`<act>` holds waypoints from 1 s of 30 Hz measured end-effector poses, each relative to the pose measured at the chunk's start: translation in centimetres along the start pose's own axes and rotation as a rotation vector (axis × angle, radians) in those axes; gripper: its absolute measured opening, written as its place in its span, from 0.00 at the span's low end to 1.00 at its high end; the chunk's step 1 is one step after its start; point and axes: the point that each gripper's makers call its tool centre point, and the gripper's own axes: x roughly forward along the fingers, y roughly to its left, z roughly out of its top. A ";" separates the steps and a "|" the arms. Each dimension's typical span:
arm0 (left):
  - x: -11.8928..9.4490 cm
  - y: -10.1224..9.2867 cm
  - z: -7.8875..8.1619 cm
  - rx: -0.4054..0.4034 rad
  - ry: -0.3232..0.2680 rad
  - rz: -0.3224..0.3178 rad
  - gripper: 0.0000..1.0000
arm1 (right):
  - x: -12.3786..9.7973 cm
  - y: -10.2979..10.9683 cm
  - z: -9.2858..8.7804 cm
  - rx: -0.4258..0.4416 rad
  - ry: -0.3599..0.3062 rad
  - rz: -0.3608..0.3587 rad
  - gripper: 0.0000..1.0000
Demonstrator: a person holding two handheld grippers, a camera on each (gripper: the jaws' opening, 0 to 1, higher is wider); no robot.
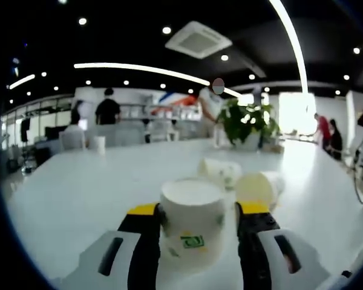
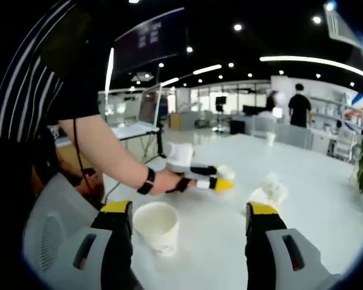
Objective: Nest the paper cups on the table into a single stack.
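An upright white paper cup [image 1: 192,220] with a green mark sits between the yellow-tipped jaws of my left gripper [image 1: 199,208], which are shut against its sides. Just beyond it, two more white cups [image 1: 221,171] [image 1: 260,186] lie on their sides on the white table [image 1: 97,187]. In the right gripper view, my right gripper [image 2: 189,208] is open wide. Another upright cup [image 2: 157,226] stands just inside its left jaw. Further off, a hand holds the left gripper [image 2: 221,180] on its cup [image 2: 225,173], and the lying cups [image 2: 269,192] rest to its right.
A potted plant [image 1: 248,124] and a small far cup [image 1: 98,143] stand at the table's far side. People stand in the background. The person's arm [image 2: 103,151] reaches in from the left, with a grey chair [image 2: 48,229] below and a laptop [image 2: 133,130] behind.
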 end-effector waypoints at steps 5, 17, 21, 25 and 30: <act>0.2 -0.1 0.1 -0.001 -0.007 -0.008 0.40 | 0.0 0.0 -0.4 0.006 0.011 -0.002 0.73; 0.3 -0.2 0.1 -0.008 -0.013 -0.012 0.40 | 0.1 -0.1 -0.5 0.015 0.009 0.001 0.72; 0.4 -0.3 0.3 -0.007 -0.021 -0.015 0.39 | 0.0 -0.1 -0.6 0.013 0.014 0.001 0.71; 0.3 -0.5 0.8 -0.012 -0.030 -0.021 0.39 | -0.1 -0.1 -0.5 0.015 0.012 -0.001 0.71; -0.2 -0.6 1.4 -0.017 -0.037 -0.017 0.39 | -0.2 -0.1 -0.2 0.013 0.005 -0.005 0.71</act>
